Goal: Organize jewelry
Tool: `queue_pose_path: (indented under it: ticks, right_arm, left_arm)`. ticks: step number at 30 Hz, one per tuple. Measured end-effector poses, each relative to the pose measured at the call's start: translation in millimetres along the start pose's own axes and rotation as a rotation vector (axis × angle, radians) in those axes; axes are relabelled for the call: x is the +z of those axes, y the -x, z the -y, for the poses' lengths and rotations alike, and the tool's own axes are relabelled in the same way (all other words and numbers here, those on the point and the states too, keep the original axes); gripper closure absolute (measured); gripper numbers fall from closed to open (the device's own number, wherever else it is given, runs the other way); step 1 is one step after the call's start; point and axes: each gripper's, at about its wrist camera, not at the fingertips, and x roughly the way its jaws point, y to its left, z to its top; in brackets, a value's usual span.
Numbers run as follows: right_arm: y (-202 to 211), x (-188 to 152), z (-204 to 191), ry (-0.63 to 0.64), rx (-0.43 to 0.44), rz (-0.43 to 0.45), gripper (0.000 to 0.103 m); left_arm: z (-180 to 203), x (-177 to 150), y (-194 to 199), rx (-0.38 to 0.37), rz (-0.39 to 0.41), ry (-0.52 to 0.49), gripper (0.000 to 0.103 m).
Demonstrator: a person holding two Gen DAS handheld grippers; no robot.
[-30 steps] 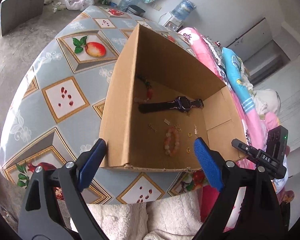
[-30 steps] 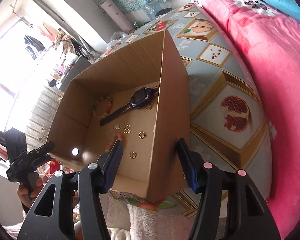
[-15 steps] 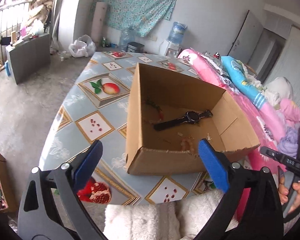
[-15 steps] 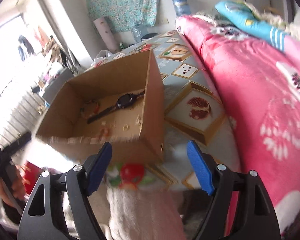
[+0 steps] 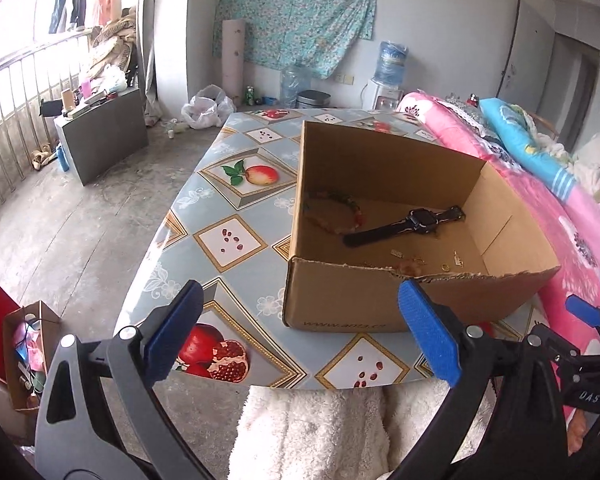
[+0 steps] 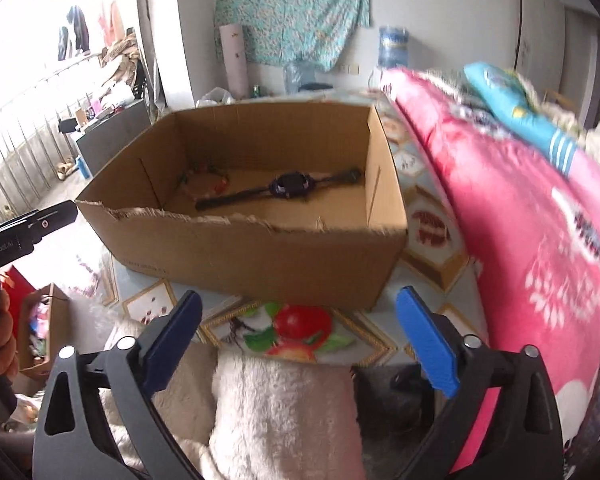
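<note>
An open cardboard box stands on the table. On its floor lie a black watch, a red-and-green bead bracelet and small gold pieces. An orange bead bracelet shows partly behind the torn front wall. My left gripper hangs open in front of the box, empty. My right gripper is also short of the box; its jaws are opening with nothing between them.
A fruit-patterned cloth covers the table. Pink bedding runs along its right side. White fluffy fabric lies below both grippers. A paper bag stands on the floor at the left.
Both grippers have pulled back from the box and tilted up, so the room shows. The right fingers no longer straddle the box's side wall and have spread wider.
</note>
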Motion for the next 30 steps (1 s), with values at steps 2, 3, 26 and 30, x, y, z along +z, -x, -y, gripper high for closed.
queue_pose_path:
  ticks: [2, 3, 26, 30]
  right_arm:
    - [1, 3, -5, 0.004, 0.004, 0.022, 0.007]
    - [1, 4, -6, -0.001, 0.008, 0.022, 0.007]
    - [-44, 21, 3, -0.112, 0.025, -0.181, 0.007]
    - [-47, 23, 0, -0.099, 0.013, -0.189, 0.007]
  left_arm:
    - [5, 1, 1, 0.006, 0.000, -0.011, 0.009]
    - [7, 2, 0, 0.013, 0.000, -0.023, 0.009]
    - [63, -10, -46, 0.084, -0.227, -0.117, 0.009]
    - [64, -9, -47, 0.080, -0.236, -0.123, 0.009]
